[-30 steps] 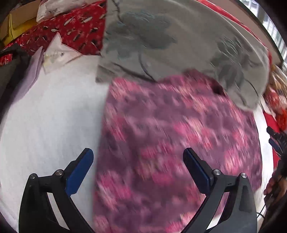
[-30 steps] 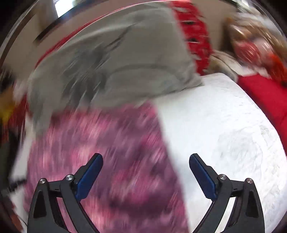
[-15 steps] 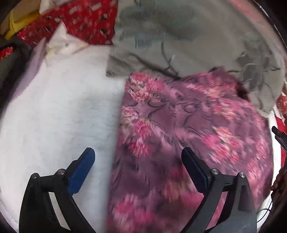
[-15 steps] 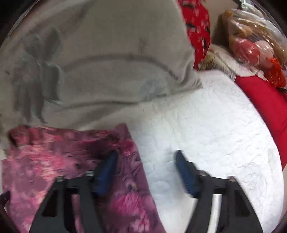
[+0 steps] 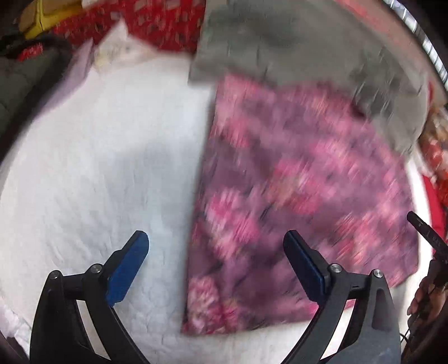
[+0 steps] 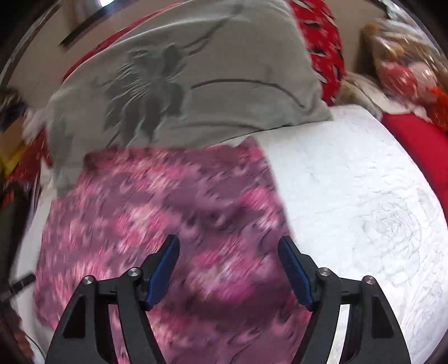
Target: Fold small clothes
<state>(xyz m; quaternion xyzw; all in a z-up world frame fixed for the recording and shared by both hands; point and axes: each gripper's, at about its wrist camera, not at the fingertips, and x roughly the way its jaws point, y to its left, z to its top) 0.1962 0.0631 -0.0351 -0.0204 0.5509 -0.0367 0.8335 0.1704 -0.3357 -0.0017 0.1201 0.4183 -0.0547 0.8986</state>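
The left tongs (image 5: pixel 214 256) hang wide and empty over the left edge of the pink cloth (image 5: pixel 302 196), which lies flat on the white quilt (image 5: pixel 98 168). The right tongs (image 6: pixel 228 253), jaws just reopened wide, hover empty above its right side. Next fold likely: each must pinch an edge.

I counted one pink-and-purple flowered garment (image 5: pixel 305 190) (image 6: pixel 173 212) lying flat on one white quilted cover (image 5: pixel 98 168) (image 6: pixel 364 196), and one grey pillow with a dark flower print (image 5: pixel 308 47) (image 6: pixel 196 75) behind it. There were two grippers, the left gripper (image 5: pixel 215 263) and the right gripper (image 6: pixel 228 266), each with two blue-padded fingers. Beyond those I made out one red patterned cloth (image 5: pixel 156 25) (image 6: pixel 324 47) and one yellow item (image 5: pixel 42 16), too blurred to identify.
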